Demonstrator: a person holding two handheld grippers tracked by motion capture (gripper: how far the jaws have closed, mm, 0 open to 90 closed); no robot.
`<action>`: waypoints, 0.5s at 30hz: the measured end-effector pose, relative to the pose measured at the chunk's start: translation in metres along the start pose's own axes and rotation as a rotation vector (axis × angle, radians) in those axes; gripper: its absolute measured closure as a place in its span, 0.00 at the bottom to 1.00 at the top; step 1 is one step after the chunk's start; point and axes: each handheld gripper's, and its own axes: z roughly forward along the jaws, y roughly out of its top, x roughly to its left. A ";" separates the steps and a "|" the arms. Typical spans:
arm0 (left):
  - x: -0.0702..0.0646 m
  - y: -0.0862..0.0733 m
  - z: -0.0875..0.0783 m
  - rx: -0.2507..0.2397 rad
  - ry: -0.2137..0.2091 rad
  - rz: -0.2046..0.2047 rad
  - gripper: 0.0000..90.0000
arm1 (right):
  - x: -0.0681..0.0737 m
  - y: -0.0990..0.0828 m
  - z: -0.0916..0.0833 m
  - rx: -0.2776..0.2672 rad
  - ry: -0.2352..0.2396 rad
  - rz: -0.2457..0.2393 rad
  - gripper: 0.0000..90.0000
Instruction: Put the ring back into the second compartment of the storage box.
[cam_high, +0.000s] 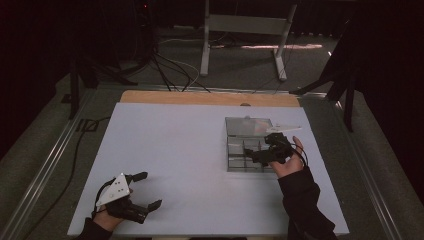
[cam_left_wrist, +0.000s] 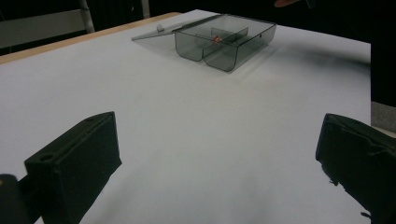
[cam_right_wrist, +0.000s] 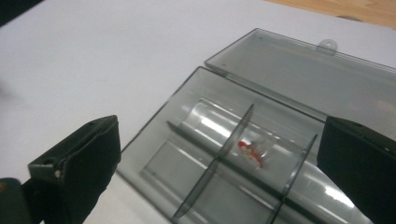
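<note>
A smoky clear plastic compartment box (cam_high: 235, 156) lies on the white table at the right, its hinged lid (cam_high: 247, 126) folded flat on the far side. A small red-and-white piece (cam_right_wrist: 252, 153) rests in one of the middle compartments, between two dividers. My right gripper (cam_high: 254, 156) hovers just over the box (cam_right_wrist: 154, 121), jaws wide open and nothing between them. At the near left corner my left gripper (cam_high: 152, 189) sits low on the table, open and empty, facing the box (cam_left_wrist: 224, 46) and the red piece (cam_left_wrist: 216, 40) from a distance.
The white table top (cam_high: 165, 150) has a bare wooden strip (cam_high: 200, 97) along its far edge. Beyond it, on the floor, stand a grey desk frame (cam_high: 245, 30), loose cables (cam_high: 170, 70) and dark stand legs (cam_high: 345, 85).
</note>
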 end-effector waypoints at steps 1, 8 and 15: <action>0.000 0.000 0.000 0.000 0.000 -0.001 0.00 | 0.001 0.000 -0.002 0.001 0.010 -0.002 0.00; 0.001 -0.001 0.000 0.002 -0.001 -0.003 0.00 | 0.006 -0.008 -0.013 0.007 0.064 -0.038 0.00; 0.000 0.000 0.000 0.001 0.000 0.000 0.00 | 0.009 -0.030 -0.027 -0.001 0.138 -0.062 0.00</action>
